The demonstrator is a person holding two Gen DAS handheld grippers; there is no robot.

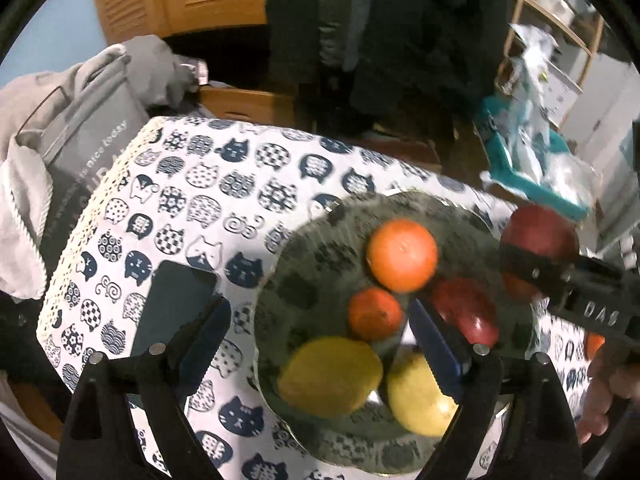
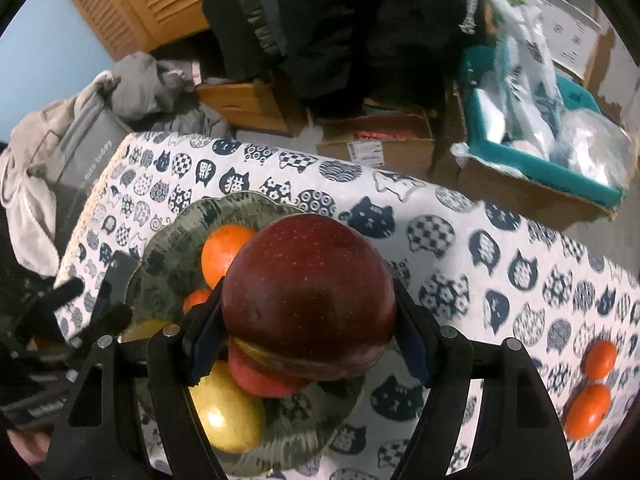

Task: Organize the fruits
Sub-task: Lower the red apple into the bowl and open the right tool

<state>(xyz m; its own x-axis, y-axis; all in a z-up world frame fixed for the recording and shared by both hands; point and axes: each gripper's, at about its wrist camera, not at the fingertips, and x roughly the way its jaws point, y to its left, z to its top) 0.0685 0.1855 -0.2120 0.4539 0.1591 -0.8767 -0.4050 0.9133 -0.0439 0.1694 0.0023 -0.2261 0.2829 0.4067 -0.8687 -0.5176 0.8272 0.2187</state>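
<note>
A grey patterned plate (image 1: 304, 264) (image 2: 168, 256) sits on the cat-print tablecloth. On it lie a big orange (image 1: 402, 254) (image 2: 226, 252), a small tangerine (image 1: 374, 314), a red apple (image 1: 468, 312) and two lemons (image 1: 330, 376). My left gripper (image 1: 316, 344) hangs open over the plate's near side with nothing between its fingers. My right gripper (image 2: 308, 320) is shut on a large dark red apple (image 2: 308, 300) (image 1: 538, 236), held above the plate's right edge. Two tangerines (image 2: 592, 384) rest on the cloth at the far right.
A dark phone (image 1: 176, 304) lies flat left of the plate. Off the table's left end sits a grey bag (image 1: 80, 136) draped with clothes. Behind the table are cardboard boxes (image 2: 376, 140) and a teal crate (image 2: 560, 152) of plastic bags.
</note>
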